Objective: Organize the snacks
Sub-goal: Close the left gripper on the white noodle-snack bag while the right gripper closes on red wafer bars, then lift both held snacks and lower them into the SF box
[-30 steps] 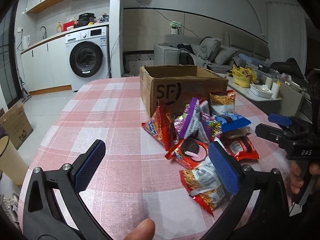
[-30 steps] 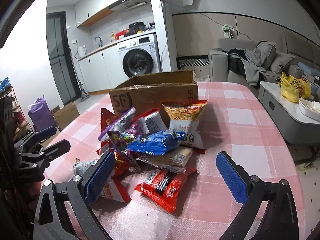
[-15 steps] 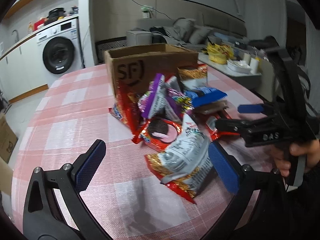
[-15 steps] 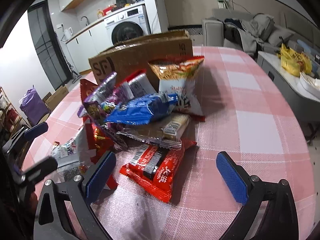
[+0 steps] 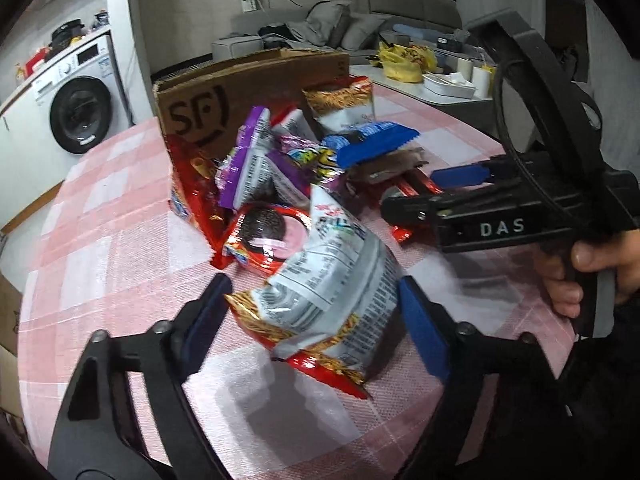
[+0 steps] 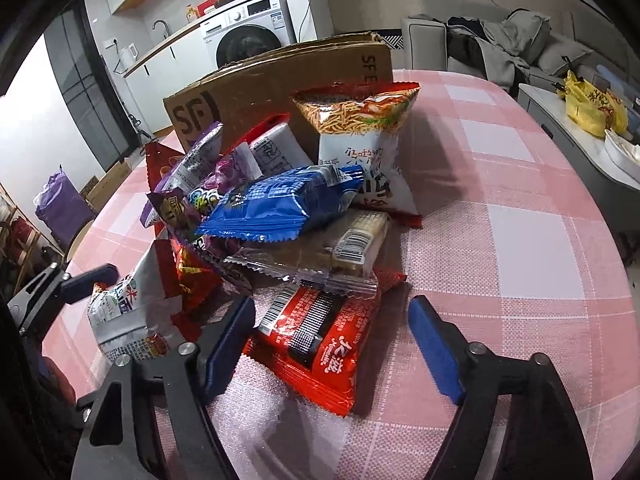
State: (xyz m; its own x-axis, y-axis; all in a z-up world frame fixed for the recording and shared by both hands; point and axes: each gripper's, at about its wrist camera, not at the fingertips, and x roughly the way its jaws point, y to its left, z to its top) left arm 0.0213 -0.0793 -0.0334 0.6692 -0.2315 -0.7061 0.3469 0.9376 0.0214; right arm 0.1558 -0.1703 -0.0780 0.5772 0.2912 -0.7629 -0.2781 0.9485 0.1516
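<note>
Left gripper: its blue-padded jaws have just been closing and now flank the silver-and-red crinkled noodle-snack bag. The left pad meets the bag's corner and the right pad sits at its edge, but no squeeze shows, so this is not yet a grip.

Right gripper: its jaws have likewise just been closing and straddle the flat red foil packet with a barcode. The left pad is at the packet's edge; the right pad stands clear of it. Nothing is held.

Both packets lie at the near foot of the snack heap, which leans against the brown cardboard box marked SF on the pink checked tablecloth. The red packet is partly pinned under a clear-wrapped wafer pack, with a blue biscuit wrapper above that.

Judgement: close each pair of jaws gently across the middle of its packet, since the air-filled bags are likely to slip or burst under a hard clench. Draw the red packet out low, away from the box, before lifting, or the stacked wrappers may spill. Keep the two grippers apart, as they work close together.
</note>
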